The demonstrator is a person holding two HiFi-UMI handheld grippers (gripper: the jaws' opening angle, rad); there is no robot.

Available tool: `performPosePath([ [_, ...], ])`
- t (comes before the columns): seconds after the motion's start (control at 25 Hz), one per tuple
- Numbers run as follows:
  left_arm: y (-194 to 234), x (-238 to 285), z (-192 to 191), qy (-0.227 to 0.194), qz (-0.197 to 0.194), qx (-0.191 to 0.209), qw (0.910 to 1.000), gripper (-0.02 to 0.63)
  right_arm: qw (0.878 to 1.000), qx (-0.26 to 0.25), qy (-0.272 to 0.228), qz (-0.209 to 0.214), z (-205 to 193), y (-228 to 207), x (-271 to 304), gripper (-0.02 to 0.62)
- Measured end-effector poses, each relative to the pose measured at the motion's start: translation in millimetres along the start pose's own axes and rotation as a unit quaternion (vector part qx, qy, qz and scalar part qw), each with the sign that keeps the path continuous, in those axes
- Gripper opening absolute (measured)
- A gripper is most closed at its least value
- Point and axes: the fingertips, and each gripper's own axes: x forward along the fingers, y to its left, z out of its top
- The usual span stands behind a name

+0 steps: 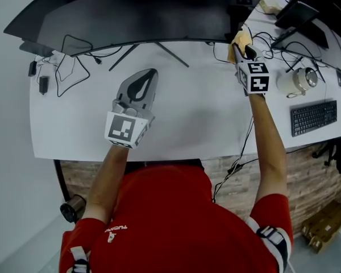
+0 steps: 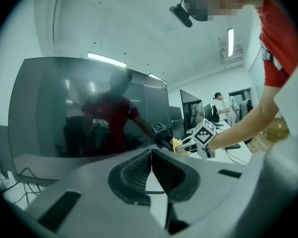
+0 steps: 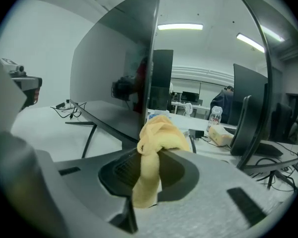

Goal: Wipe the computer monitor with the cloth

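Yellow cloth [image 3: 156, 143] is pinched in the closed fingers of the right gripper [image 1: 242, 53], its bunched top just beside the right end of the curved monitor [image 1: 136, 13]. That arm reaches straight forward. The monitor's long axis runs along the tabletop's [image 1: 199, 118] far edge, with the screen facing the person. The left gripper [image 1: 141, 87] hangs over the tabletop's middle, fingers pressed together on nothing, pointing at the screen.
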Motion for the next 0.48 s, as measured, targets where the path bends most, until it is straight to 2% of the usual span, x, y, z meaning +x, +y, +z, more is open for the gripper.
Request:
performPosePath([
  [0.28, 2.9, -4.5, -11.8, 0.006, 0.0, -0.001, 1.0, 0.009, 0.999, 0.026, 0.024, 0.014, -31.3, 15.7, 6.9, 0.071],
  [0.48, 7.7, -9.3, -14.2, 0.008, 0.002, -0.004, 1.0, 0.009, 0.999, 0.023, 0.03, 0.025, -36.7, 32.0, 11.5, 0.072],
])
